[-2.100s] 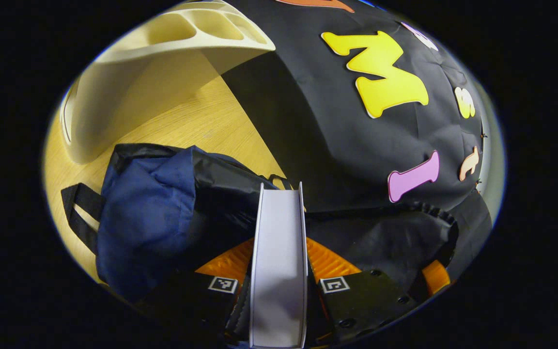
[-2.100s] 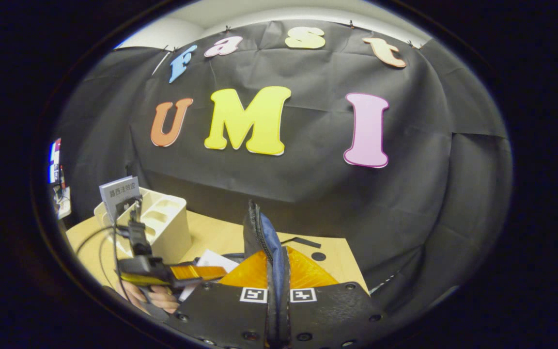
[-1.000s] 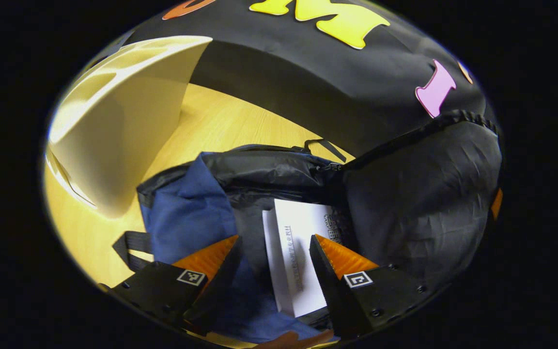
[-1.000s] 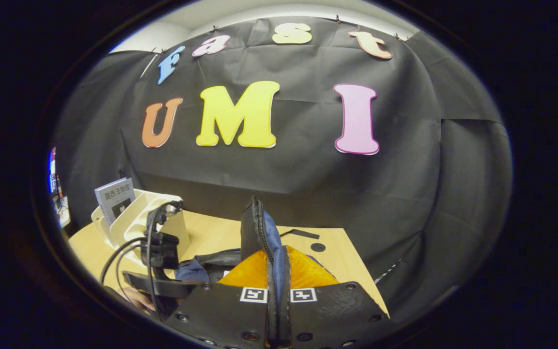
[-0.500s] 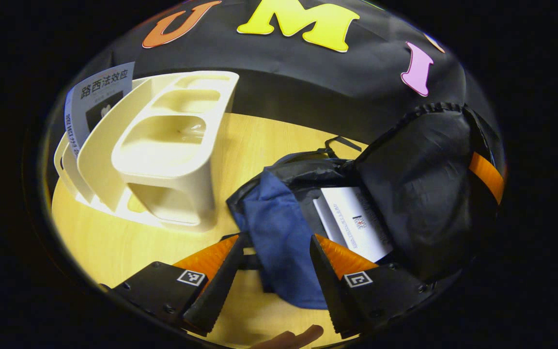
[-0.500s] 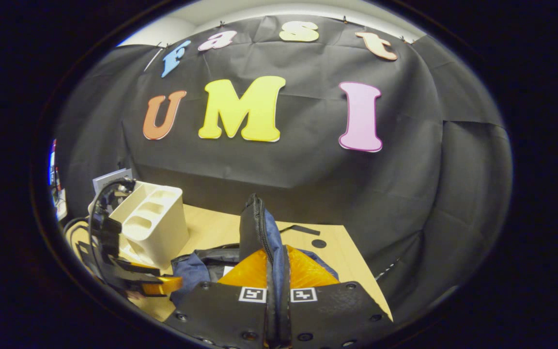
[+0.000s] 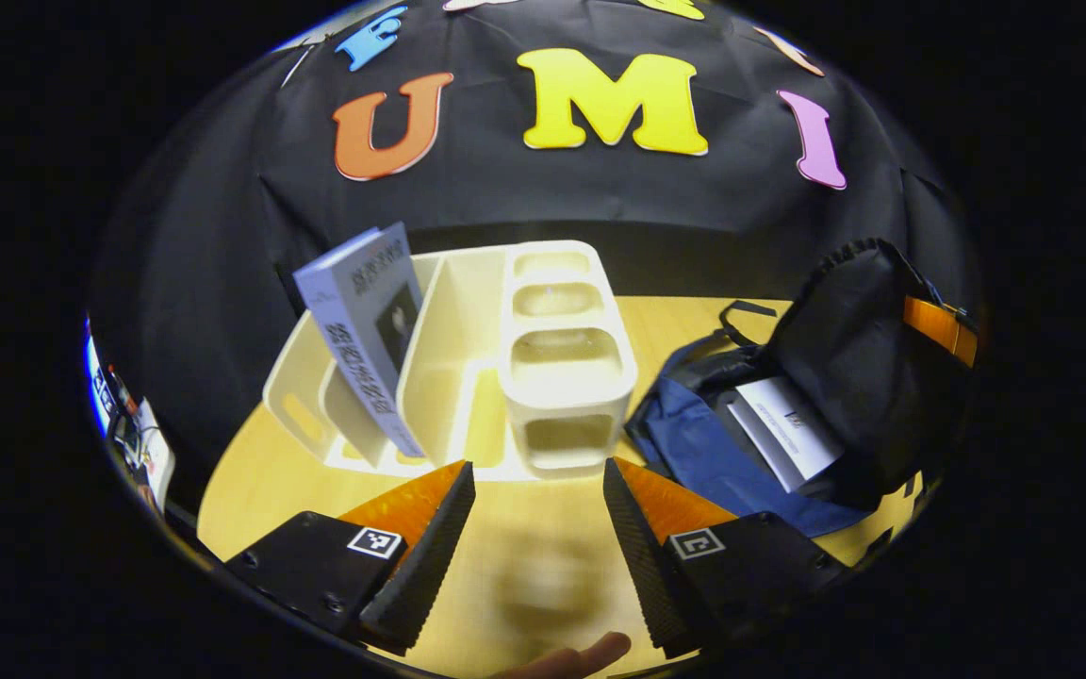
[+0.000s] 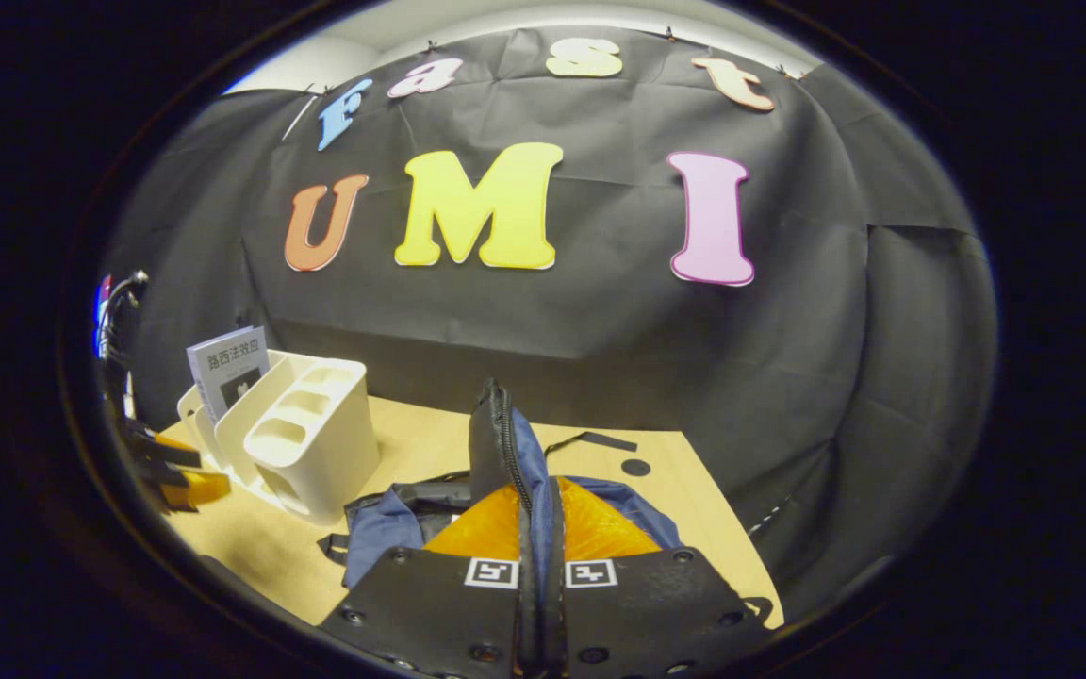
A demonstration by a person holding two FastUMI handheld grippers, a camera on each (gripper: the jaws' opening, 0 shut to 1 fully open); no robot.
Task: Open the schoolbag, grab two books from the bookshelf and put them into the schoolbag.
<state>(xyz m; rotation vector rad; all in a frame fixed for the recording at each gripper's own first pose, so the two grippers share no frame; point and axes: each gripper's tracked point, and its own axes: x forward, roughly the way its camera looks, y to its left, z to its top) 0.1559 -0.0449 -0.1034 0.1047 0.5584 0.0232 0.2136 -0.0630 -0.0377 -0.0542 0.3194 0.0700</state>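
1 white book inside soft, crumpled schoolbag, flap upright.

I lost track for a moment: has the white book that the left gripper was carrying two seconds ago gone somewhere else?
Yes. The white book now lies inside the open schoolbag, right of the bookshelf; the left gripper is open and empty.

In the left gripper view, the white book lying in the open navy-and-black fabric schoolbag is partly covered by the raised black flap. A fingertip is cut off at the bottom edge. The cover print of the grey upright book is too small to make out.
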